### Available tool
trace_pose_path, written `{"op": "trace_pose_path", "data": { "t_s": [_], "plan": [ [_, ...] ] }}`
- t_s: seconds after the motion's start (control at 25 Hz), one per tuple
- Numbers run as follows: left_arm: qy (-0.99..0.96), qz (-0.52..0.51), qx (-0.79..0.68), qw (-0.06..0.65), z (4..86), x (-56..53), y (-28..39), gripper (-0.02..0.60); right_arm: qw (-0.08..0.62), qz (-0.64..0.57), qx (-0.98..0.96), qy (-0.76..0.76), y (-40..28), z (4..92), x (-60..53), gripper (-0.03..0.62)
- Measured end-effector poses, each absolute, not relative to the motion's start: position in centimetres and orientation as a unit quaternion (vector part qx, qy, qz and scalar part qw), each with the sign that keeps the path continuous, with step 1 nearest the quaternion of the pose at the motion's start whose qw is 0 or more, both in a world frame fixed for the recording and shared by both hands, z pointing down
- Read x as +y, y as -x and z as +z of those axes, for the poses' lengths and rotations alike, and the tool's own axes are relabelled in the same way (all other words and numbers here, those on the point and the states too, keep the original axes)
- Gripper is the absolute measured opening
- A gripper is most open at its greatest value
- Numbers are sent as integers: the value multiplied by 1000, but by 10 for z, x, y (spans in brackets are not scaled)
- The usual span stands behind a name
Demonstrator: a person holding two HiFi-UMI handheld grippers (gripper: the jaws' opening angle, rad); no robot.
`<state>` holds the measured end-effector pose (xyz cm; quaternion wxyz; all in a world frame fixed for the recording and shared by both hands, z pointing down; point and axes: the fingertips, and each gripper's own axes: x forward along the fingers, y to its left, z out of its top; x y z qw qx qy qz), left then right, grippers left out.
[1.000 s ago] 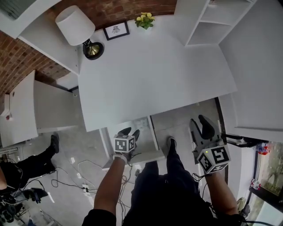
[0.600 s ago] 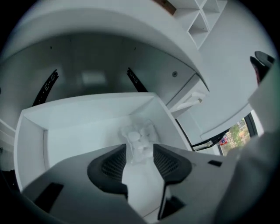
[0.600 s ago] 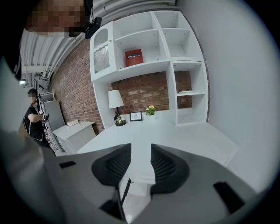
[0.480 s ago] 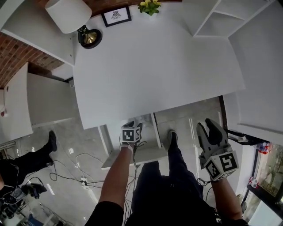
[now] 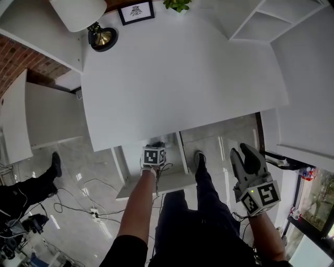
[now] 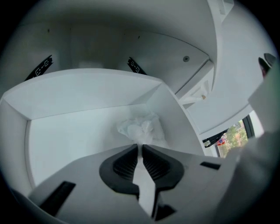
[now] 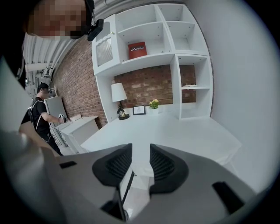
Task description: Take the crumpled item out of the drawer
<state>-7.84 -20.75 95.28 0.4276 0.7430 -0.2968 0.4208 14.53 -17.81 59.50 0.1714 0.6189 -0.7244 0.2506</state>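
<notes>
Compared with a second ago, the left gripper [image 6: 140, 148] is pushed deeper into the drawer [image 6: 87, 94]. From the head view only its marker cube [image 5: 154, 155] is left showing at the front edge of the desk [image 5: 182, 78], where the spread black fingers could be seen before. Its jaws are closing, pulled in to a thin slit, and a fold of the crumpled item [image 6: 140, 127] looks to be nipped right at the tips. The right gripper [image 5: 240, 151] is shifted only a little and is held in the air just right of the person's leg [image 5: 201, 172], jaws apart but closing, nothing between them, pointed over the desk top. Room-wise, cables [image 5: 99, 201] are strewn on the floor to the left, and another person's shoe [image 5: 55, 164] is parked near them. The drawer is pulled out under the desk's overhang, so headroom is pretty tight there. Black slide rails [image 6: 42, 67] are seen up behind its back wall, and its side walls are close on both sides of the gripper. The desk top is a wide white surface, with a lamp [image 5: 102, 37], a framed picture [image 5: 134, 11] and a small plant [image 5: 176, 4] lined up along the far edge and a white shelf unit [image 5: 261, 21] set at the right corner. As for contents, the white crumpled item is the only thing seen in the drawer, lying on its floor against the right-hand wall, toward the back corner.
</notes>
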Motion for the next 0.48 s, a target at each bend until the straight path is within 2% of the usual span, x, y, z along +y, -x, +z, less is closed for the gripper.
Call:
{"op": "trace_pose_path", "data": {
  "t_s": [0.12,0.48],
  "plan": [
    [-750,414,-297,422,945,-210,74,26,168,250,-724,-621,-145,596,-176,120],
    [-784,402,-280,382,889,-198,77,23,134,238,-743,-611,-128,577,-184,109]
  ]
}}
